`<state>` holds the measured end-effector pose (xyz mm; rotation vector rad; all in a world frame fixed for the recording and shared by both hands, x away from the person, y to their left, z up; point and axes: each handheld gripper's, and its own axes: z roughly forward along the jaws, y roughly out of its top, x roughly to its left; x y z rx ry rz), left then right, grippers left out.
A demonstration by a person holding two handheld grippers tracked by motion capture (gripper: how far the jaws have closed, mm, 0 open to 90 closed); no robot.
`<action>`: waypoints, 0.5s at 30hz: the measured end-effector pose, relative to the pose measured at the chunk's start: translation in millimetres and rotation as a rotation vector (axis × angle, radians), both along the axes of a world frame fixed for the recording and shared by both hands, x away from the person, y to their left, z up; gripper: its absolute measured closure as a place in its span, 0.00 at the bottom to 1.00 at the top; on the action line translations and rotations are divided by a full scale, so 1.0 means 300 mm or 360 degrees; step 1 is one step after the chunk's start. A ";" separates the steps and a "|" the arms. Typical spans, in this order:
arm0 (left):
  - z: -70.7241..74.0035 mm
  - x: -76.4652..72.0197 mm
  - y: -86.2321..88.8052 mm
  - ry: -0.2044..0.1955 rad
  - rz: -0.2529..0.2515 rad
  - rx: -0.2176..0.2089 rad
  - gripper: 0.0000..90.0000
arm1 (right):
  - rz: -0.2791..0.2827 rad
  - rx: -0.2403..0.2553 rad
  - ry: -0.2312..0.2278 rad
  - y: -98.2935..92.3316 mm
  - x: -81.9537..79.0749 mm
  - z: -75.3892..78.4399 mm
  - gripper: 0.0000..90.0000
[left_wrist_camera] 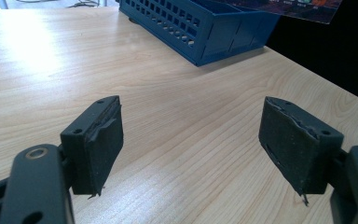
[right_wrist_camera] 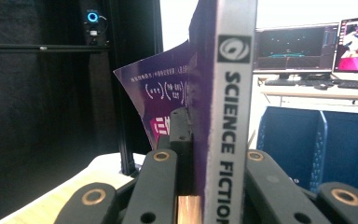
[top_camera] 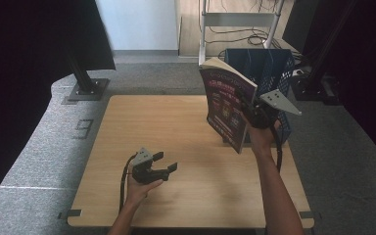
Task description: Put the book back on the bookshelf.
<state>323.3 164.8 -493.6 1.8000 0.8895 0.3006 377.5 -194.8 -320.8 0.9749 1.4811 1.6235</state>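
Book [top_camera: 227,105] clamped upright in right fingers [right_wrist_camera: 179,135] beside crate [top_camera: 269,66]; left fingers [left_wrist_camera: 98,140] apart over bare table [top_camera: 176,127]

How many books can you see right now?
1: a purple book held upright in the right gripper, above the table's far right side, beside the blue basket. The basket's inside is partly hidden, so more could be there.

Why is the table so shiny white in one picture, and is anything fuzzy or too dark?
Left gripper view: light glares off the table at top left, washing out the wood grain. Right gripper view: the book spine is close and a bit soft; the screens behind are blurry, the left side very dark. High view: dim, with black corners; the book's cover print is too small to read.
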 end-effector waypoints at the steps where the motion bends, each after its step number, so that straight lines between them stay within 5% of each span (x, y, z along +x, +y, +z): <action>1: 0.000 0.000 0.001 -0.0001 0.0002 -0.0002 0.24 | -0.0010 0.0007 -0.0001 -0.003 0.002 0.000 0.91; 15: 0.000 0.001 0.002 -0.0001 0.0006 0.0000 0.24 | -0.0091 0.0038 0.0014 -0.055 0.033 -0.010 0.90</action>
